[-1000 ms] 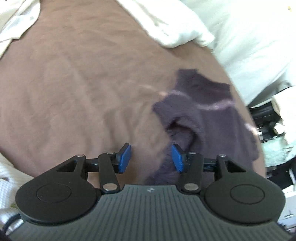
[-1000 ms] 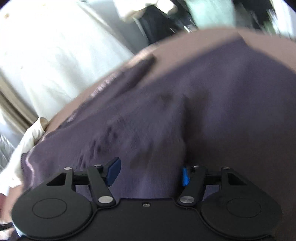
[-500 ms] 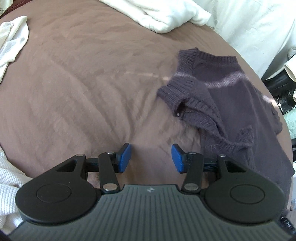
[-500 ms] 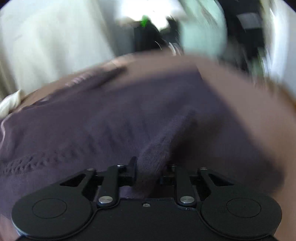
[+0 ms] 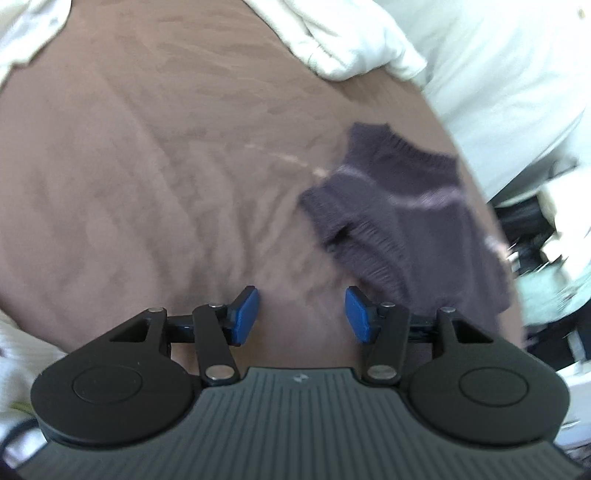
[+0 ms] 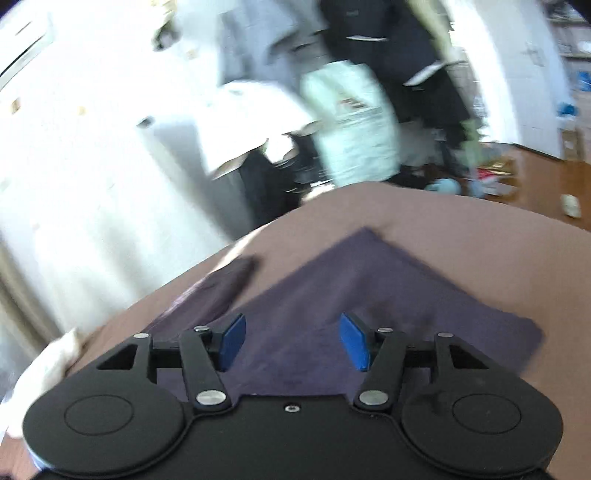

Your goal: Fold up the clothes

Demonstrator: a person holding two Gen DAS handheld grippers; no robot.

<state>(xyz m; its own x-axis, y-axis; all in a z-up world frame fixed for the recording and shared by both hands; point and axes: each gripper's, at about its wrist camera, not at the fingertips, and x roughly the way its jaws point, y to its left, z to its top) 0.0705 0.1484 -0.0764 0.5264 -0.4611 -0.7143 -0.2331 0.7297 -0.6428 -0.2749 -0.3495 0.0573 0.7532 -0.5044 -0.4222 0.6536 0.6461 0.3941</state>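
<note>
A dark purple knit sweater [image 5: 410,218] lies on the brown bedspread [image 5: 147,166], right of centre in the left wrist view, its ribbed hem toward the far side. My left gripper [image 5: 302,314] is open and empty above bare bedspread, just left of the sweater's near edge. In the right wrist view the sweater [image 6: 332,295] lies flat with one corner pointing away. My right gripper [image 6: 293,341] is open and empty, hovering over the sweater's near part.
White bedding [image 5: 343,40] lies at the far edge of the bed and a white cloth [image 5: 22,33] at the far left. Beyond the bed's right edge are dark clutter and a pale bag [image 6: 354,129]. A white knit cloth [image 5: 18,354] lies near left.
My right gripper was shut on a fold of the sweater half a second ago; it has opened and lifted away, leaving the sweater flat. My left gripper stayed open and shifted slightly.
</note>
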